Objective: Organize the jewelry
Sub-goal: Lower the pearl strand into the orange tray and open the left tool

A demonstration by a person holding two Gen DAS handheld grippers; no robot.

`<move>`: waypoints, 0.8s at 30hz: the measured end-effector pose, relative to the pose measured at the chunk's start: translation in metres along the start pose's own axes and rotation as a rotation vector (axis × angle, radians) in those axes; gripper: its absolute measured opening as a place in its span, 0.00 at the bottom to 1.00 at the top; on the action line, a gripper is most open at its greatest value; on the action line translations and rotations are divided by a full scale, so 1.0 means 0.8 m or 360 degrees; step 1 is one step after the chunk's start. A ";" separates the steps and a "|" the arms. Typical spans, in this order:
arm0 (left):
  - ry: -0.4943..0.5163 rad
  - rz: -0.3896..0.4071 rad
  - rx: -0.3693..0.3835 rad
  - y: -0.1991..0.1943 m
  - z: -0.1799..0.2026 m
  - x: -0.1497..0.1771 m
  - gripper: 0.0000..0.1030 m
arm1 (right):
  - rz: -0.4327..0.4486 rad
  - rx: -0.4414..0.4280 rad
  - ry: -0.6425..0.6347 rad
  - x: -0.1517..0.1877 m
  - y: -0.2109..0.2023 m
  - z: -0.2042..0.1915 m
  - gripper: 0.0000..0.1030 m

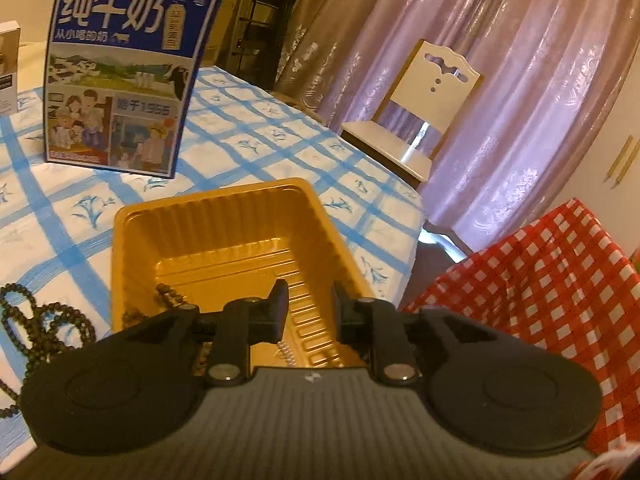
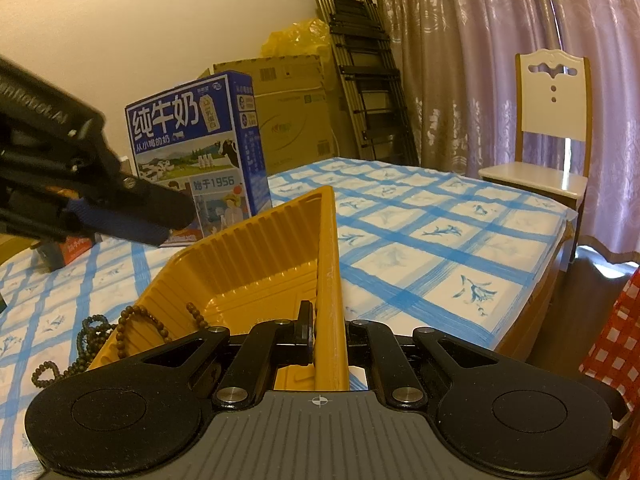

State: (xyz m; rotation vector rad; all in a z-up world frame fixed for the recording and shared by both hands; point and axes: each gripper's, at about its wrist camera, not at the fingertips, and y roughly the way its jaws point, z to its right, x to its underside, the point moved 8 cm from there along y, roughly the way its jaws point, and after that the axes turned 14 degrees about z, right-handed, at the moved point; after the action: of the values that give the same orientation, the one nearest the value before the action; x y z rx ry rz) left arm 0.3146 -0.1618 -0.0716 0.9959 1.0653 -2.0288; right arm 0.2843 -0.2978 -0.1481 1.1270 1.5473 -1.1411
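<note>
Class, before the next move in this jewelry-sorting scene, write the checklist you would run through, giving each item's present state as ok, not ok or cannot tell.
1. Right gripper clamped on the gold tray wall: ok.
2. Left gripper open with nothing between its fingers: ok.
3. Left gripper above the tray's inside: ok.
4. Bead necklace fully inside the tray: not ok, it hangs over the rim onto the tablecloth.
5. Tray sitting flat on the table: cannot tell.
6. Milk carton clear of the tray: ok.
</note>
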 end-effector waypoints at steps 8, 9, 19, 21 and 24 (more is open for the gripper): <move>0.0139 0.0059 -0.0199 -0.041 -0.040 0.002 0.28 | -0.0002 0.0003 0.0005 0.001 -0.001 0.002 0.07; 0.0161 0.0060 -0.0236 -0.049 -0.048 0.004 0.28 | -0.0001 0.0002 0.0003 0.000 -0.002 0.001 0.07; 0.0254 0.0071 -0.0491 -0.108 -0.122 0.014 0.28 | -0.0004 0.0004 -0.0005 0.001 -0.003 0.003 0.07; 0.0277 0.0068 -0.0527 -0.117 -0.132 0.017 0.28 | -0.0003 0.0005 -0.0005 0.001 -0.002 0.003 0.07; 0.0292 0.0055 -0.0563 -0.130 -0.148 0.024 0.28 | -0.0002 0.0006 -0.0007 0.001 -0.003 0.005 0.07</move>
State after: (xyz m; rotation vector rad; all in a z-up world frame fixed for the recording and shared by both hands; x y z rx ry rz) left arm 0.2612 -0.0142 -0.0932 1.0148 1.4337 -1.6664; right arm 0.2823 -0.3020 -0.1493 1.1258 1.5430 -1.1472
